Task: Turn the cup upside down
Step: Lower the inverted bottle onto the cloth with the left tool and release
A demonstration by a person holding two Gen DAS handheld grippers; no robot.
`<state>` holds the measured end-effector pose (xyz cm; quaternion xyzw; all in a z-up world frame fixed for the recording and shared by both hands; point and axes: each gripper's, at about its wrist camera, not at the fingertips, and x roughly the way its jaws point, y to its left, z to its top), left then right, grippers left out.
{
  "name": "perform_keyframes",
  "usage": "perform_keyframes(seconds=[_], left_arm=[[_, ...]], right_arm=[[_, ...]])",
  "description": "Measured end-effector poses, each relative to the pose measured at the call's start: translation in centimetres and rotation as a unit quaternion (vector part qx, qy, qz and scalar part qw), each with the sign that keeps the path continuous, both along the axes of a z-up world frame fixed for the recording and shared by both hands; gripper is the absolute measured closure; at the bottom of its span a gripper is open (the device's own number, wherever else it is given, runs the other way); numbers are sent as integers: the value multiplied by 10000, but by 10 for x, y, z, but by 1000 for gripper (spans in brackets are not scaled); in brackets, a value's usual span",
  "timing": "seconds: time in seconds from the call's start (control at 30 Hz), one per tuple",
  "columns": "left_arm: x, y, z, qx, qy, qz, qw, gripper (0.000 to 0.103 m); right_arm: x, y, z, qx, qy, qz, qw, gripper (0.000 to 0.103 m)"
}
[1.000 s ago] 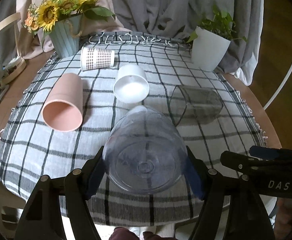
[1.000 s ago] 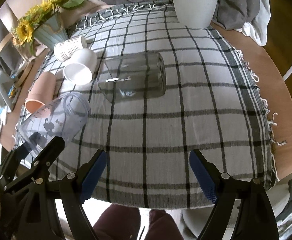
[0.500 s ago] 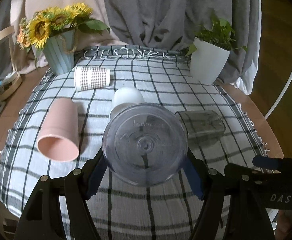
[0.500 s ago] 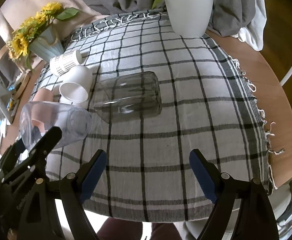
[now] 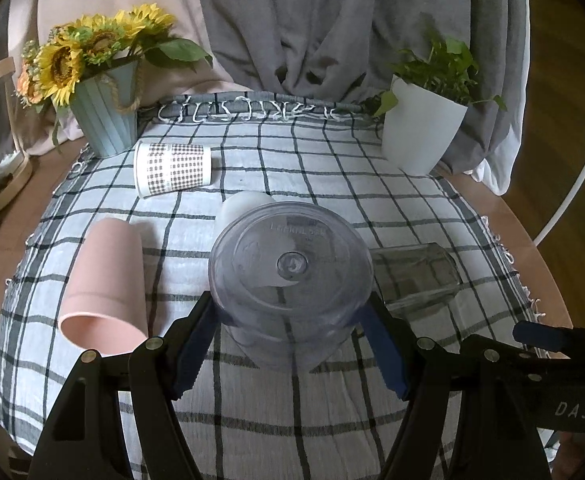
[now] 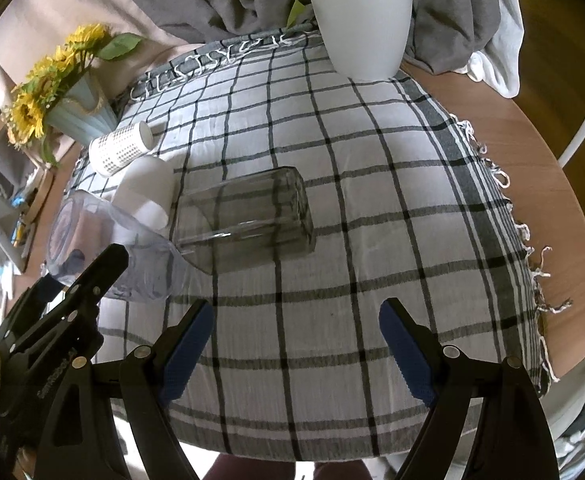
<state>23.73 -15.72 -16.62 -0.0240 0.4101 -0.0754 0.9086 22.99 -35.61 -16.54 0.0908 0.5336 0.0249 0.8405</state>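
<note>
At the centre of the left wrist view, the left gripper (image 5: 292, 344) is clamping its blue-padded fingers (image 5: 196, 348) on the sides of a clear plastic cup (image 5: 290, 276), one finger pressing each flank. That cup is sitting with its flat base facing up toward the camera and its mouth pointing down at the checked cloth (image 5: 332, 400) covering the surface (image 6: 524, 160); whether the rim is touching the cloth I cannot tell. Seen from the right wrist view, the same cup is showing at the left edge of the frame, tilted, with the black arm of the left gripper crossing in front of it. Low in that right view, the right gripper (image 6: 296, 344) is hovering with its fingers (image 6: 404, 352) spread wide apart and gripping nothing, only cloth lying between them. Just right of the held cup, a smoky glass tumbler (image 6: 248, 216) is lying on its side. Behind the clear cup, a white cup (image 6: 144, 192) is lying tipped over, partly hidden in the left view. Toward the left of the left view, a pink cup (image 5: 104, 284) is resting on its side with its mouth facing the camera, and farther up a patterned paper cup (image 5: 172, 168) is also lying down. In the upper left, a pale blue vase of sunflowers (image 5: 104, 80) is standing, and in the upper right a white plant pot (image 5: 420, 132) is standing upright.
</note>
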Motion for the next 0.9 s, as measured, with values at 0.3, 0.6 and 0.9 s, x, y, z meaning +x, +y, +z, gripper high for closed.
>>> perform_keyframes(seconds=[0.3, 0.6, 0.9], left_arm=[[4, 0, 2, -122, 88, -24, 9999, 28], [3, 0, 3, -72, 90, 56, 9999, 22], [0, -2, 3, -73, 88, 60, 9999, 13]], right_arm=[[4, -2, -1, 92, 14, -67, 9999, 18], [6, 0, -1, 129, 17, -27, 9999, 18], [2, 0, 3, 81, -65, -31, 9999, 18]])
